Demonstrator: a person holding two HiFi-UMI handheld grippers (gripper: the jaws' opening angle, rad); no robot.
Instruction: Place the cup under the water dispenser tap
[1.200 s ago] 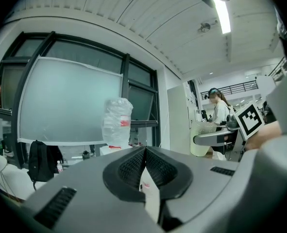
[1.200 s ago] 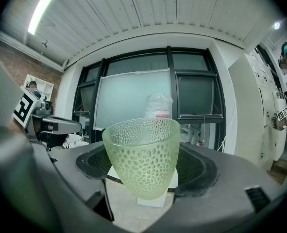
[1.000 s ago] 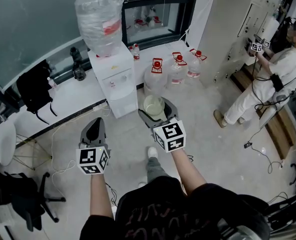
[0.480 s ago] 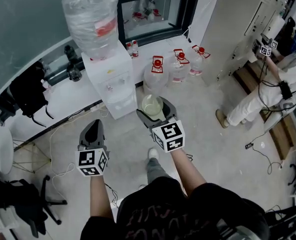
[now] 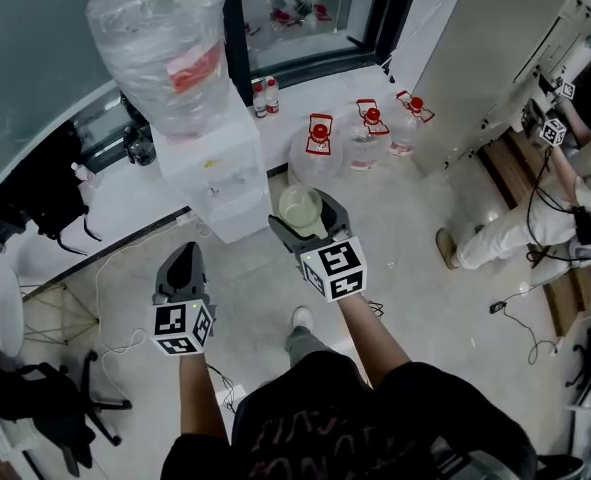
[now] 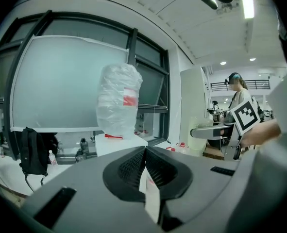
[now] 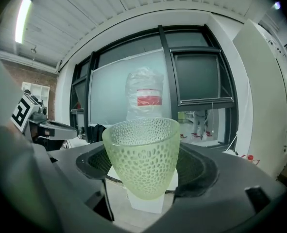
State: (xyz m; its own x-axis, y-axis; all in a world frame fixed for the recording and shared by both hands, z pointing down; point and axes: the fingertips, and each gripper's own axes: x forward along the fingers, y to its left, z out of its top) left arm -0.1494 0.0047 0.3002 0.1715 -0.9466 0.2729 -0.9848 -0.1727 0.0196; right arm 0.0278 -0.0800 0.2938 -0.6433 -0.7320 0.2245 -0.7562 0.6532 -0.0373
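Gripping cup (image 7: 142,154) upright in right tool (image 5: 308,218) (left tool (image 5: 185,258) closed, empty), keeping mouth up for water dispenser (image 5: 213,173) tap.

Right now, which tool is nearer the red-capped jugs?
Right. The right tool, holding the cup, sits just short of the jugs; the left tool is off toward the dispenser.

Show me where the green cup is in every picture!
Head view: cup in the middle, ahead of the marker cube.
Left gripper view: cup small, at the right.
Right gripper view: cup big, dead centre, between the jaws.
Shared landmark: the big upturned bottle, left of or behind the cup.
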